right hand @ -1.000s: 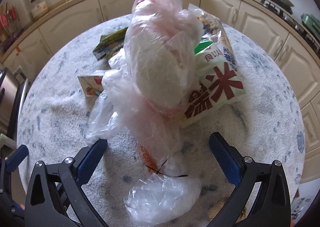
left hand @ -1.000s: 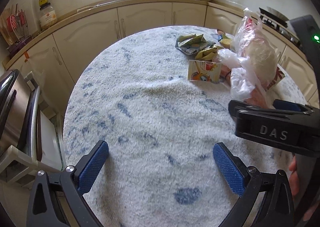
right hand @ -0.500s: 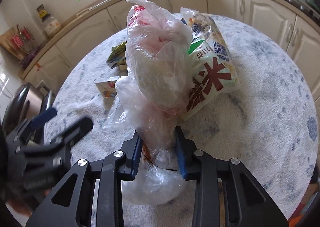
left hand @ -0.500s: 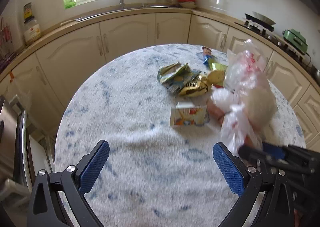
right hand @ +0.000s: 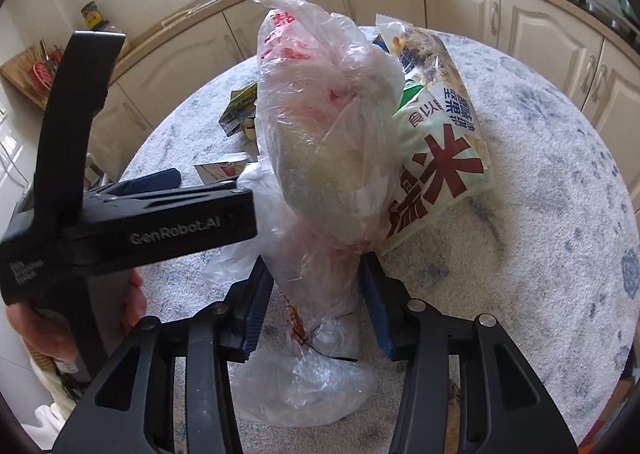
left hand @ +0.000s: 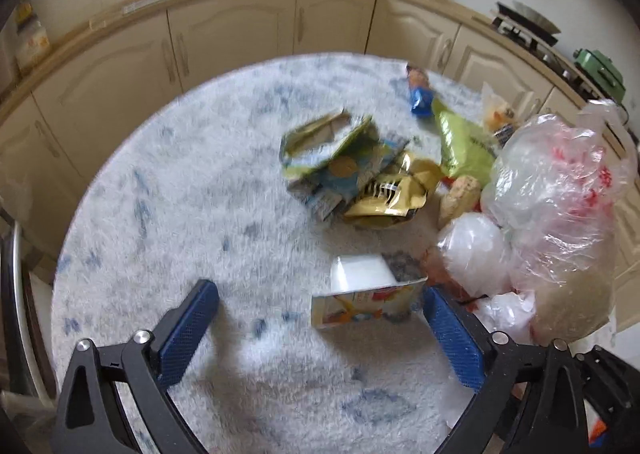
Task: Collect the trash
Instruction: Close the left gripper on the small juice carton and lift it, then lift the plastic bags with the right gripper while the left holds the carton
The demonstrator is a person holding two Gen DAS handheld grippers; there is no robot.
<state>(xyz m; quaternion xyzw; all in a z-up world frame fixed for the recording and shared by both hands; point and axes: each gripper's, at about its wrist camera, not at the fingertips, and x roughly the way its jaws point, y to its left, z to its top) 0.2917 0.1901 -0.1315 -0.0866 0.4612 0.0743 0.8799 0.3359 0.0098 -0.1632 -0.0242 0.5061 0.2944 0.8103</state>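
**A:** Mid-collection here. Right gripper (right hand: 316, 266) pinching the neck of the plastic bag (right hand: 328, 133) standing straight ahead of it. Just eased a bit wider, so only a loose squeeze on the plastic now. Left gripper (left hand: 320, 290) spread wide, just begun narrowing, holding nothing. Small carton (left hand: 368, 302) lying right at its right-hand pad.

**B:** Looks like the pick-up step for that carton then. Probably needs a nudge right to straddle it, then close and carry over to the bag. Can't tell where the bag's mouth is, though.

**A:** Room-wise: plenty of bare table (left hand: 180, 193) ahead and to the left gripper's left. Crumpled wrappers (left hand: 360, 177) further ahead, bag bulging close on its right. Table edge well off. Worth minding the two tools, already side by side.
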